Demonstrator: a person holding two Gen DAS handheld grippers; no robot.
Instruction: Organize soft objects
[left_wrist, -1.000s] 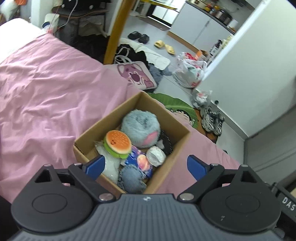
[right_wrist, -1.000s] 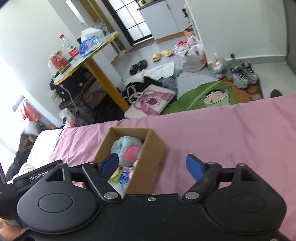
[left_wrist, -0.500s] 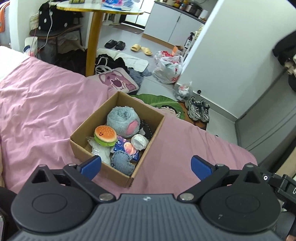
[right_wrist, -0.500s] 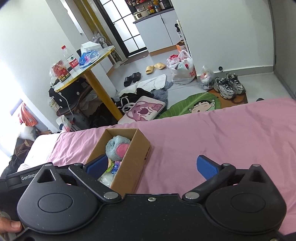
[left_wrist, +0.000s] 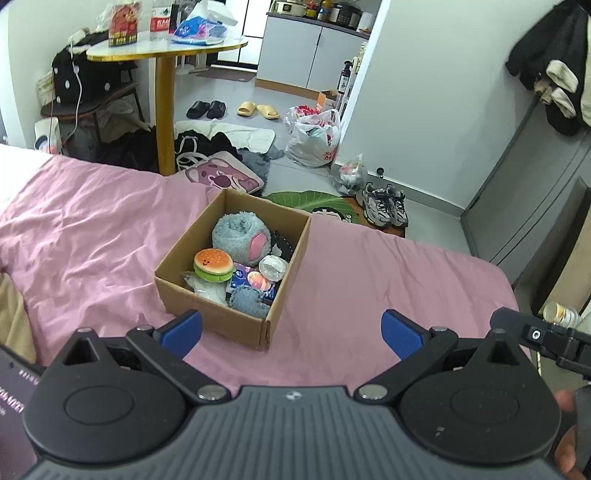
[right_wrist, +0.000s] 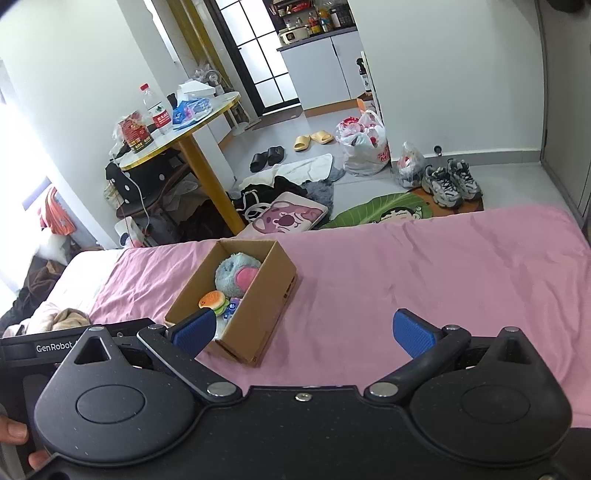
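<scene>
- Two tools are in view, both spread wide and holding nothing: the left tool (left_wrist: 291, 334) and the right tool (right_wrist: 304, 334) hang above the pink bed sheet (left_wrist: 92, 236), short of the box.
- One cardboard box (left_wrist: 221, 319) sits open on the bed, near its foot-end edge, with the soft objects packed inside it.
- Inside, a grey-blue plush (left_wrist: 240, 236) with a pink patch fills the far half; the right wrist view shows the same plush (right_wrist: 236, 271) against the box's far wall.
- A small burger toy (left_wrist: 213, 264) lies on top of a pale, crinkled item at the near left of the box.
- A round whitish bundle (left_wrist: 273, 268) sits to the right of the burger toy, touching the plush.
- A blue printed packet (left_wrist: 253, 282) lies between them, and a grey-blue fuzzy piece (left_wrist: 247, 301) rests against the near wall.
- Beyond the bed, the floor carries a pink cartoon cushion (left_wrist: 221, 177), a green leaf-shaped mat (left_wrist: 314, 201), grey sneakers (left_wrist: 386, 205) and a white plastic bag (left_wrist: 314, 138).
- A round table (left_wrist: 166, 53) on a yellow leg stands beside the bed, loaded with packets and a bottle.
</scene>
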